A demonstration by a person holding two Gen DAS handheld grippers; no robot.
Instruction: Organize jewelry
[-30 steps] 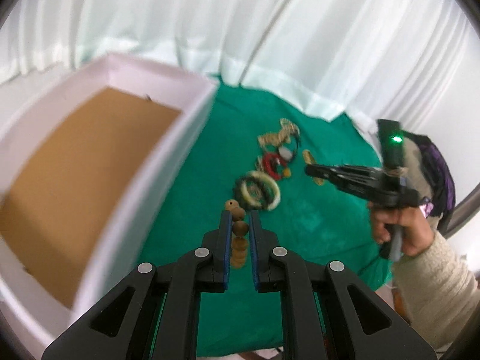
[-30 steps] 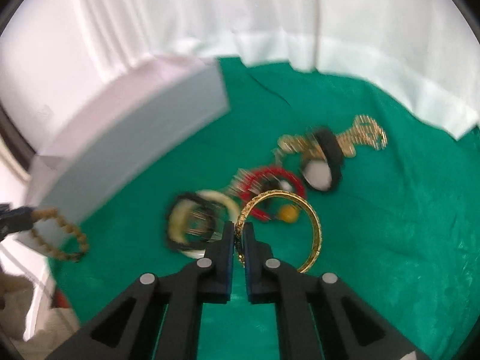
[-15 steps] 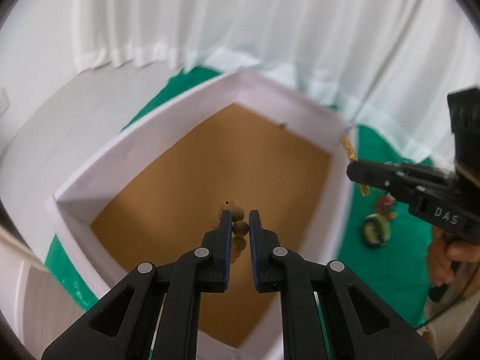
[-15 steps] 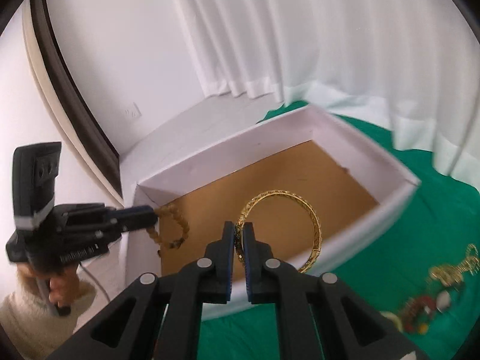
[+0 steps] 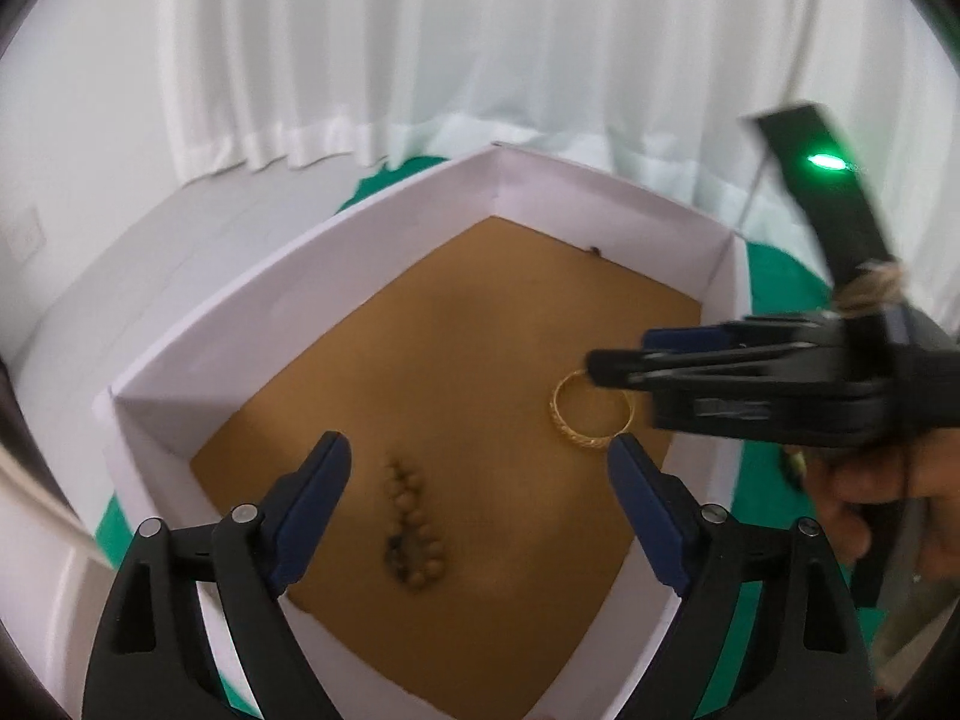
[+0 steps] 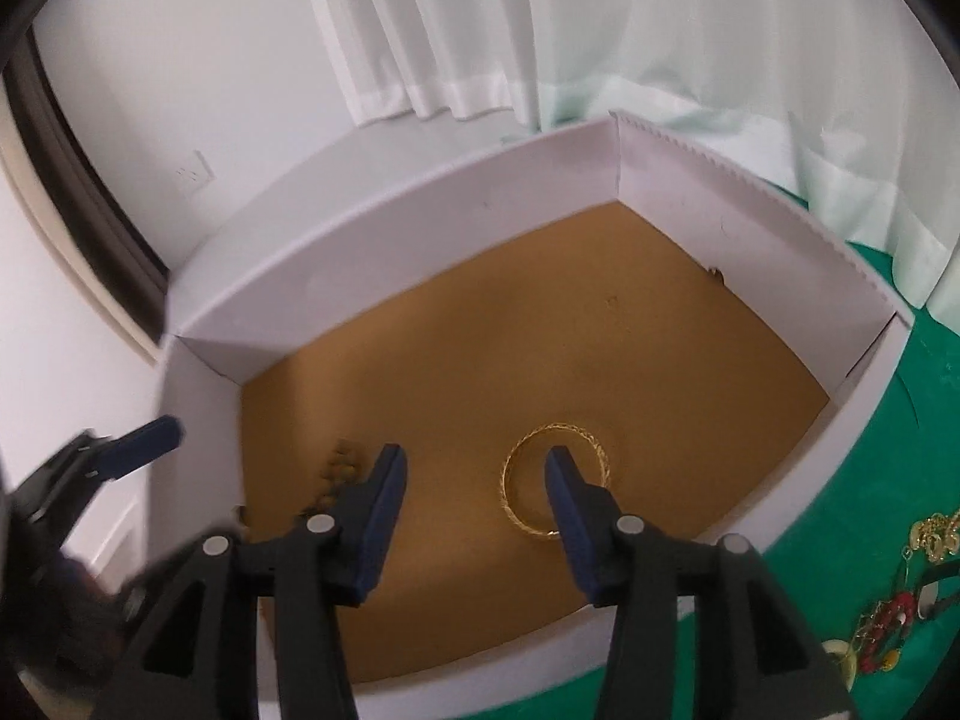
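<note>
Both claws are opening over the white box (image 5: 300, 276): left claw (image 5: 480, 474) above the bead bracelet (image 5: 414, 528), right claw (image 6: 474, 492) above the gold bangle (image 6: 555, 495), neither gripped.

Bright, soft, even light; faint shadows; fisheye bending at edges; slight motion blur.

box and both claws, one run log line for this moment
left claw: opening, empty | right claw: opening, empty | wooden bead bracelet: in box | gold bangle: in box | rest: on green cloth
</note>
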